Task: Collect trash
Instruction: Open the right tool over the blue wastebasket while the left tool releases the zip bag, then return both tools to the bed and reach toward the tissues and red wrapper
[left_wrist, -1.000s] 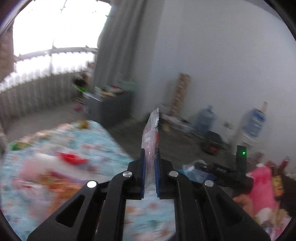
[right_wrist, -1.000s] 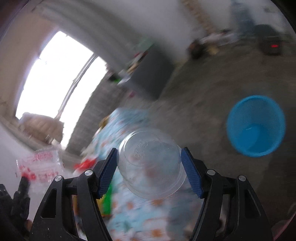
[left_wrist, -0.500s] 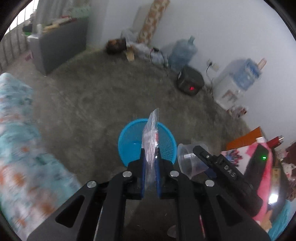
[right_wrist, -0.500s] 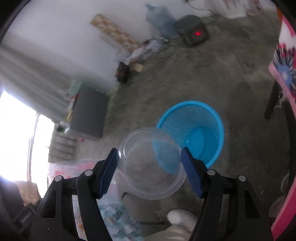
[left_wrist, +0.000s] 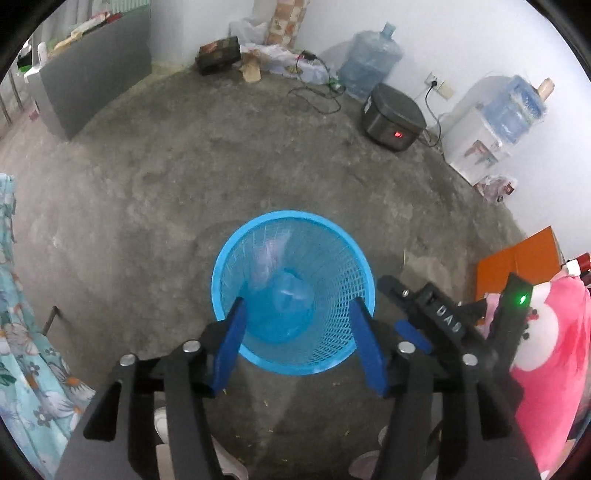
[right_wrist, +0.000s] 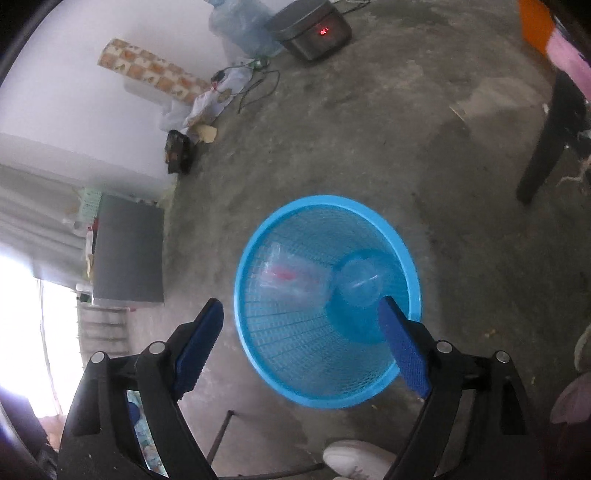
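Hanging over the blue basket (left_wrist: 221, 280) on the gray floor (left_wrist: 147, 192), both grippers were opening with nothing between their pads. The left gripper (left_wrist: 297, 325) and the right gripper (right_wrist: 303, 325) pointed down at it. Inside lay a clear cup (right_wrist: 360, 282) and a clear bag (right_wrist: 291, 278) with red print, too blurry to read. White letters on the right gripper's side read "DAS".

Left gripper (left_wrist: 297, 343): pointed steeply downward, jaws opening, nothing between the blue pads | Right gripper (right_wrist: 303, 343): pointed steeply downward just beside the left, jaws opening wide, nothing between its blue pads
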